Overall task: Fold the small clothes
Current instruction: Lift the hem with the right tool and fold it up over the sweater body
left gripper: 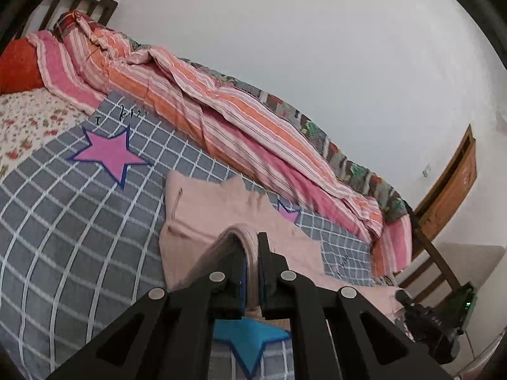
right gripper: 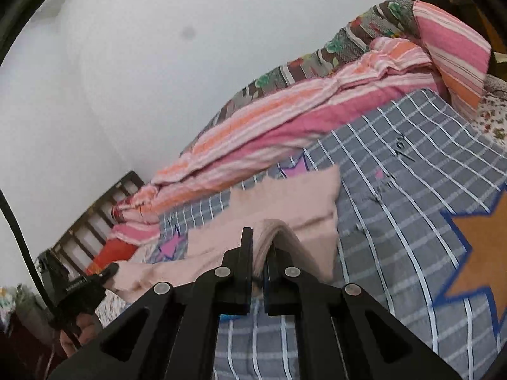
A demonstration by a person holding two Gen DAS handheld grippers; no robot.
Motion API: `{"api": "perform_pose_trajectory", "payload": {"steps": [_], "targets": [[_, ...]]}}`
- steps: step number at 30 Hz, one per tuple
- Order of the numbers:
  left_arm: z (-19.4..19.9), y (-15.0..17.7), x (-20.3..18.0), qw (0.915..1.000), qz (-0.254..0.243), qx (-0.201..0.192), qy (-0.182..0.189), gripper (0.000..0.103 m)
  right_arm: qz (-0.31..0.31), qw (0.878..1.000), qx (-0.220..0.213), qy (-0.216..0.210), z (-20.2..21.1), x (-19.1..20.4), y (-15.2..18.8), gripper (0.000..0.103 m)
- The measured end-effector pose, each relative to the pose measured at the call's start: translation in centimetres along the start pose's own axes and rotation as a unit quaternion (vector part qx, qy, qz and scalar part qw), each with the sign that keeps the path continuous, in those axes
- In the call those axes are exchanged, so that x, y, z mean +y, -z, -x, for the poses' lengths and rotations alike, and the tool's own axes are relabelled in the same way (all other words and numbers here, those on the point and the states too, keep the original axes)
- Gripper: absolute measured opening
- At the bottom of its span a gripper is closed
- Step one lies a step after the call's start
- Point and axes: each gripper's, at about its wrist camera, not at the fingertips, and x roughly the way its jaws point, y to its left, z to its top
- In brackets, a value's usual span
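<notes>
Above the grey checked bedspread (left gripper: 63, 253), the left gripper (left gripper: 252, 253) and right gripper (right gripper: 263, 247) each pinch a hem of the pale pink garment (left gripper: 202, 212), which looks soft, light and droopy.

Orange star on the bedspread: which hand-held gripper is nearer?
Right. The right hand-held gripper, shut on the pink garment, is beside the orange star; the left hand-held gripper sits farther off.

Pale pink garment (left gripper: 202, 212); grey white-checked sheet (left gripper: 63, 237).
</notes>
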Motion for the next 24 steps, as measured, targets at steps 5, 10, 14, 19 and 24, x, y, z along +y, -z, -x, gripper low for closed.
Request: {"api": "perform_pose_trajectory", "payload": {"steps": [5,10,14,19,24], "targets": [[-3.5,-1.5,0.8,0.9998,0.012,0.006,-0.013,0.006,0.006,1.0,-0.005,-0.001,-2.9,0.1,-1.9,0.005],[-7.2,-2.6,2.2,0.999,0.033,0.017,-0.024,0.006,0.009,1.0,0.008,0.008,-6.5,-0.5,-3.5,0.005],[-10.5,-3.4,3.1,0.998,0.041,0.029,-0.038,0.006,0.006,0.999,0.032,0.024,-10.4,-1.4,-4.9,0.005],[-14.7,-4.7,3.9,0.9967,0.04,0.042,-0.057,0.006,0.0,0.998,0.055,0.036,-14.6,-2.4,-6.1,0.005],[-18.0,-6.1,4.3,0.9956,0.033,0.045,-0.075,0.006,-0.004,0.997,0.07,0.044,-18.4,-3.3,-7.1,0.005]]}}
